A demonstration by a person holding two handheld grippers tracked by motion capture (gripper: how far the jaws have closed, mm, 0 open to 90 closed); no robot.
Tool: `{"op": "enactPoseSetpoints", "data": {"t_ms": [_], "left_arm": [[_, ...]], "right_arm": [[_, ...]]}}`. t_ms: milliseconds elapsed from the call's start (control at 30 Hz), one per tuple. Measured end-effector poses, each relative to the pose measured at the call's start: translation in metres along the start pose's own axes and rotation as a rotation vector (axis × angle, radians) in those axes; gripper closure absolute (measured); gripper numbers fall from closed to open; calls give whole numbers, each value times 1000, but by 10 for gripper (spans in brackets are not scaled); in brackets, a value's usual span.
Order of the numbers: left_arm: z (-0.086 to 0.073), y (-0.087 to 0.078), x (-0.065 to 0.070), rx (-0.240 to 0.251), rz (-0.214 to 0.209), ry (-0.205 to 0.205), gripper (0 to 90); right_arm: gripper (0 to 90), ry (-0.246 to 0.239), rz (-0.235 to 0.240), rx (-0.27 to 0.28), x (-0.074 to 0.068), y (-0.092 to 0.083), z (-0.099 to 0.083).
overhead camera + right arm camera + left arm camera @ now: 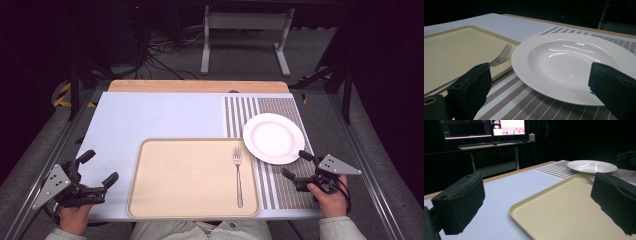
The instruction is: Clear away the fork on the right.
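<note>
1. My right gripper [299, 163] stood wide open on the striped placemat [280, 187], gripping nothing.
2. The white plate [273, 138] lay just ahead of it (jaws either side of the near rim in the right gripper view, not touching).
3. The plate's left rim overlapped the beige tray [190, 177].
4. A fork [238, 175] lay in the tray at its right side, tines toward the plate.
5. My left gripper [98, 167] was wide open, empty, left of the tray.

Fork [238, 176] on tray [190, 177]; plate [273, 138] on striped mat [280, 187]
</note>
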State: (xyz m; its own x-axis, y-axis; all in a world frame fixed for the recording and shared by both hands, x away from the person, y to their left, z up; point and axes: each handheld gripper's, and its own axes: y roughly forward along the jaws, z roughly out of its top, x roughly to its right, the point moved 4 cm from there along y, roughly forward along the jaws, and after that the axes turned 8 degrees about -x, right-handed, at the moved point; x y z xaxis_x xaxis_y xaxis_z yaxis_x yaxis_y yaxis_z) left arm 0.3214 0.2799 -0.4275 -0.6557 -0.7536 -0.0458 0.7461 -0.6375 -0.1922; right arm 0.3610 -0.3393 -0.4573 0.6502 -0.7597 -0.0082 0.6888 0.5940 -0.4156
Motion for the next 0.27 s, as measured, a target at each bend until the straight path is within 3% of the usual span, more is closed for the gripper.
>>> {"op": "enactPoseSetpoints", "data": {"t_ms": [267], "left_arm": [[0,0,-1,3,1,-10,1]], "right_arm": [[52,1,-3,15,1,-2,2]]}}
